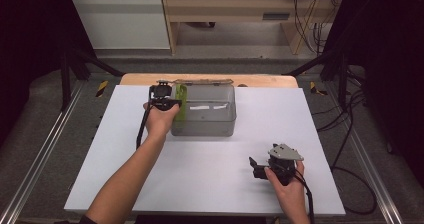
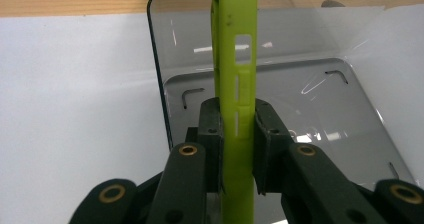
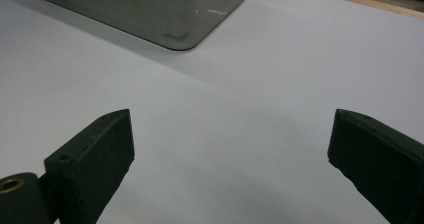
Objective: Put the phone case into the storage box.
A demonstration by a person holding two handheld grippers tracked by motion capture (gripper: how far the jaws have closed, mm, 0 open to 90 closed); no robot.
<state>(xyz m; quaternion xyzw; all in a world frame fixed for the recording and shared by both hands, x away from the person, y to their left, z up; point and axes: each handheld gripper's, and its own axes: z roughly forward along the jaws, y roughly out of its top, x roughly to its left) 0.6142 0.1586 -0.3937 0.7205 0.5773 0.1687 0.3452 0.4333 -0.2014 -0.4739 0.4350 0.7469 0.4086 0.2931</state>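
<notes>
A lime-green phone case (image 2: pixel 235 79) stands on edge between my left gripper's (image 2: pixel 237 139) jaws, which are shut on it. In the high view the left gripper (image 1: pixel 172 103) holds the case (image 1: pixel 181 101) at the left wall of a clear grey plastic box (image 1: pixel 205 115), just inside it. The box's bare floor (image 2: pixel 310 119) lies beyond the case. My right gripper (image 1: pixel 254 166) hovers low over the white table at the front right, jaws wide apart (image 3: pixel 230 149) with nothing between them. The box's near corner (image 3: pixel 175 19) lies far ahead of it.
The white tabletop (image 1: pixel 200 169) spreads around the box. A wooden strip (image 1: pixel 260 80) runs along the table's back edge. Metal rails (image 1: pixel 45 149) flank both sides, and cables (image 1: pixel 350 134) trail on the floor at the right.
</notes>
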